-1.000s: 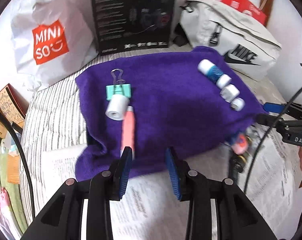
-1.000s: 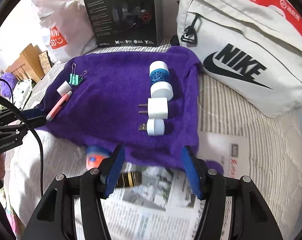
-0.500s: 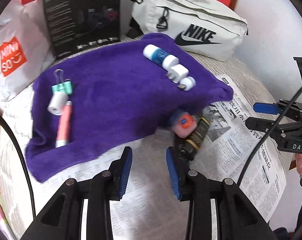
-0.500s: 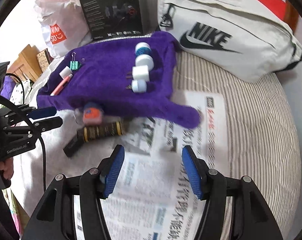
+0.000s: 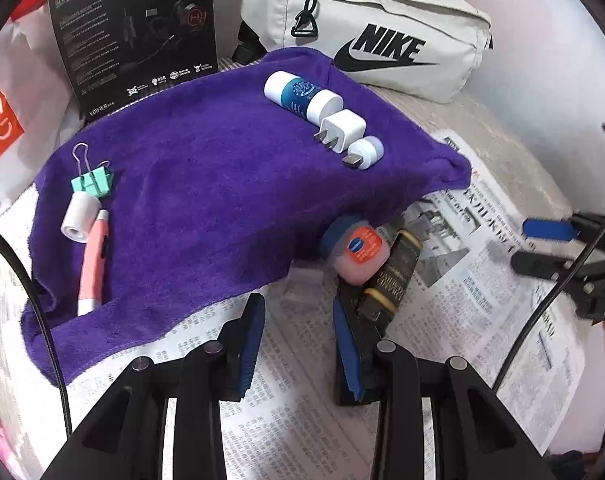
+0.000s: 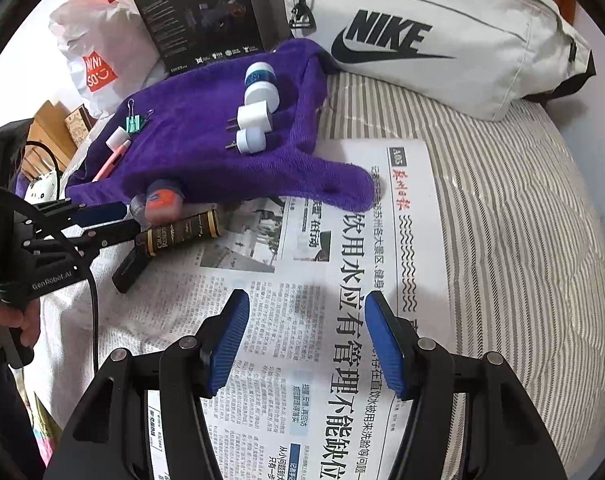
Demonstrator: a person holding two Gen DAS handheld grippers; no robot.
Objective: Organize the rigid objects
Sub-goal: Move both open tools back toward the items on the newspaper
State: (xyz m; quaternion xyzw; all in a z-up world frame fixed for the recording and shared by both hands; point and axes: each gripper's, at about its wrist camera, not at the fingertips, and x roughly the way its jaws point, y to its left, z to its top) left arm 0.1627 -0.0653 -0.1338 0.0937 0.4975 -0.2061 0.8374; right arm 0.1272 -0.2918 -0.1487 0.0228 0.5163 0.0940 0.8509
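Left claw (image 5: 298, 336) gapes open over the printed newspaper (image 5: 302, 420) on the striped bed, holding nothing, its right finger just beside the dark brown gold-banded tube (image 5: 386, 284) and the small pink jar with orange label (image 5: 360, 254) at the purple towel's (image 5: 206, 168) edge. Right claw (image 6: 306, 336) is wide open and empty above the newspaper. On the towel: white-capped blue bottle (image 5: 298, 94), white plug charger (image 5: 340, 128), small white USB adapter (image 5: 364, 154) in a row; mint binder clip (image 5: 92, 180), white tape roll (image 5: 78, 218), pink pen (image 5: 92, 264) at left.
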